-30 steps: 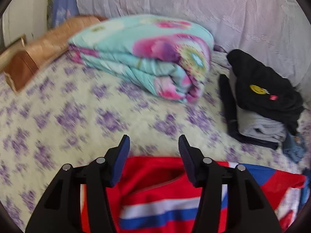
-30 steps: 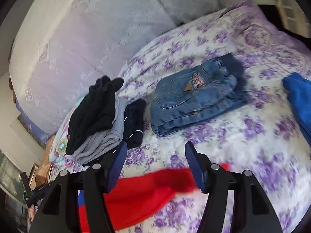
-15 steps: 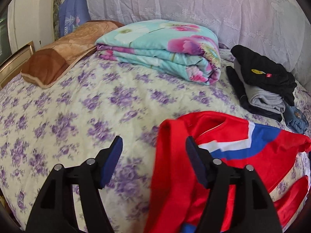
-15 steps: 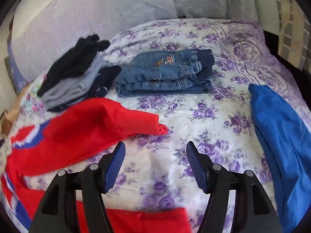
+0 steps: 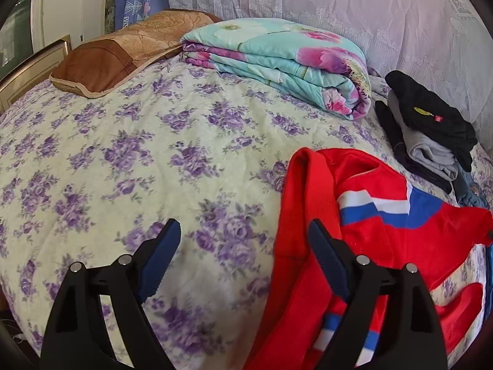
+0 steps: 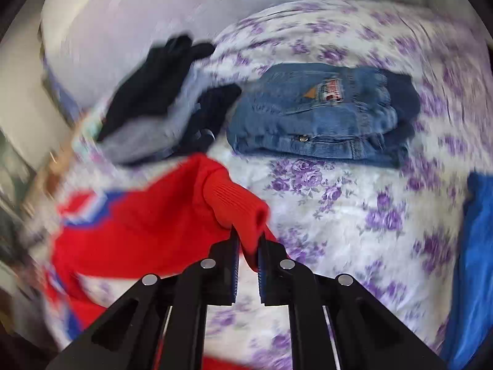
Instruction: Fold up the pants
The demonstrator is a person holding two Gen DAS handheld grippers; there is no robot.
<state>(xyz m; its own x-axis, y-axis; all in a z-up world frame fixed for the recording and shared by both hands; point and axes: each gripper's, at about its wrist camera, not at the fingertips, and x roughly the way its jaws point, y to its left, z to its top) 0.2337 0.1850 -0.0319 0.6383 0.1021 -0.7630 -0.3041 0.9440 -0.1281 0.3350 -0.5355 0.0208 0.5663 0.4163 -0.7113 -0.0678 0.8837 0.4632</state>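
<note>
Red pants with a white and blue stripe lie crumpled on the floral bed. My left gripper is open and empty above the sheet, its right finger at the pants' left edge. In the right wrist view my right gripper is shut on the ribbed red cuff of a pant leg, and the rest of the red pants trails to the left. That view is blurred.
A folded floral quilt and a brown pillow lie at the back. A stack of black and grey clothes sits beside folded jeans. A blue garment lies at the right.
My right gripper has closed on the red cuff, which lay free on the bed half a second ago. My left gripper has drawn back and left, off the pants.
</note>
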